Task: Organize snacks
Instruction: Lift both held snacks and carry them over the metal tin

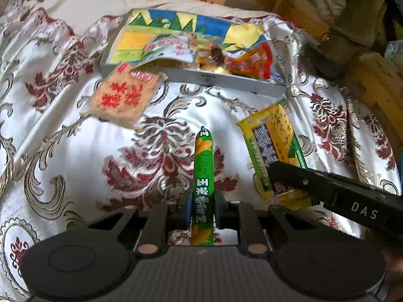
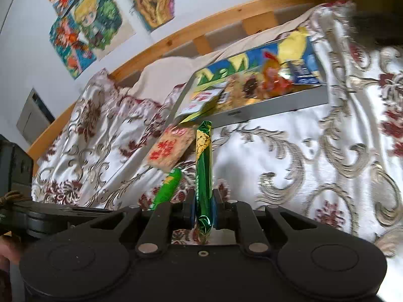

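On the left, a square beige snack packet with red characters [image 1: 123, 95] lies flat on the white bedspread with red and silver flowers [image 1: 63, 130], touching the near left corner of the shallow grey box with a colourful painted bottom [image 1: 226, 80]. This box lies toward the far edge of the bed and already holds several snack packets.

In the middle, the left gripper [image 1: 202, 211] pinches a long green sausage stick with a corn picture [image 1: 203, 173]. Its jaws are pressed on the lower part of the stick, and the stick points forward to the box. The gripper is tilted downward over the bedspread.

On the right, the right gripper [image 2: 203, 212] clamps a yellow and green flat packet [image 2: 204, 173] near its lower end. In the left wrist view this packet seems lifted a little from the bedspread, but I cannot tell it for sure. This gripper also points toward the box, less steeply.

I judge the step in hand is carrying: both snacks are gripped, and neither is in the box yet. The next move calls for bringing each one over the near rim of the box, then opening the jaws above a free place among the packets.
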### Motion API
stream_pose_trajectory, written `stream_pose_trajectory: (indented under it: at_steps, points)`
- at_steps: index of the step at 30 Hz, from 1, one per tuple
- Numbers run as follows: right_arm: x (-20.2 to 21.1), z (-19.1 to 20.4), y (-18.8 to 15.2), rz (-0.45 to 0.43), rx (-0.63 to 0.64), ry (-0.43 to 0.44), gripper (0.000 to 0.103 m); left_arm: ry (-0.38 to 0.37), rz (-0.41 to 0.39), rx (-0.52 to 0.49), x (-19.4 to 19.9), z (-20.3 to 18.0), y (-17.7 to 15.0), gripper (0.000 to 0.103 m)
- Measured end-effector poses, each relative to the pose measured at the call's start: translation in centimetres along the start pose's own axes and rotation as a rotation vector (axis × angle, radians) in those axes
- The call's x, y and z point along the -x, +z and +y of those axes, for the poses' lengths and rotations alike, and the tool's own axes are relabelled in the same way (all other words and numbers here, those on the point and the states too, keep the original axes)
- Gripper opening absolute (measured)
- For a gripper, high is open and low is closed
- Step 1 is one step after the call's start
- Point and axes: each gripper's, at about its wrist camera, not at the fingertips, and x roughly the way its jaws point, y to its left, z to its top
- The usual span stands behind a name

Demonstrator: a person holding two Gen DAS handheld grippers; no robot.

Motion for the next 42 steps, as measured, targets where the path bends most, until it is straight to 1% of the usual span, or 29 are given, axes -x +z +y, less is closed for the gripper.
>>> stream_pose_trajectory:
  at_steps: [5,10,14,17,19,22,24,26,28,32,34,37,42]
  points:
    - [1.0,-1.7,0.7,-0.039,-0.029,-0.015,0.012,-0.014,-0.045,-0.010,0.8,-0.7,0.8,0.018]
    - [1.1,-3.4,2.6,-0.092,-0.081,-0.024,0.012,-0.001,-0.096,-0.004,0.8,-1.6,2.9,0.018]
    - [0.8,-4.2,5.2,-0.141,-0.081,-0.031,0.012,-0.002,-0.139,-0.002,0.4,-2.4,6.2,0.018]
    - [0.5,-4.8,8.1,-0.189,-0.079,-0.039,0.012,0.000,-0.163,0.000,-0.5,-2.9,9.6,0.018]
    - [0.2,-5.2,10.3,-0.214,-0.060,-0.061,0.012,-0.013,-0.175,0.005,-1.2,-3.2,12.0,0.018]
    - [-0.4,-5.9,13.1,-0.243,-0.020,-0.105,0.013,-0.029,-0.193,-0.007,-2.5,-3.8,15.4,0.018]
    - [-1.4,-6.9,15.0,-0.244,-0.018,-0.121,0.012,-0.028,-0.201,-0.026,-4.0,-4.3,17.3,0.018]
    - [-2.7,-7.8,16.5,-0.236,0.018,-0.140,0.012,-0.024,-0.206,-0.032,-5.5,-4.9,18.9,0.018]
    - [-4.1,-8.4,17.5,-0.215,0.073,-0.162,0.012,-0.020,-0.192,-0.011,-7.3,-5.3,20.2,0.018]
    - [-6.2,-10.8,18.3,-0.198,0.027,-0.139,0.013,-0.056,-0.126,0.076,-11.3,-5.2,21.8,0.018]
    - [-6.9,-11.7,18.4,-0.201,0.011,-0.127,0.012,-0.040,-0.109,0.077,-13.0,-5.2,22.0,0.018]
    - [-7.9,-12.7,18.0,-0.188,-0.011,-0.113,0.013,0.009,-0.101,0.058,-14.6,-5.2,21.9,0.018]
    - [-8.8,-13.0,16.7,-0.179,-0.009,-0.073,0.013,0.122,-0.112,0.002,-15.7,-5.7,21.2,0.018]
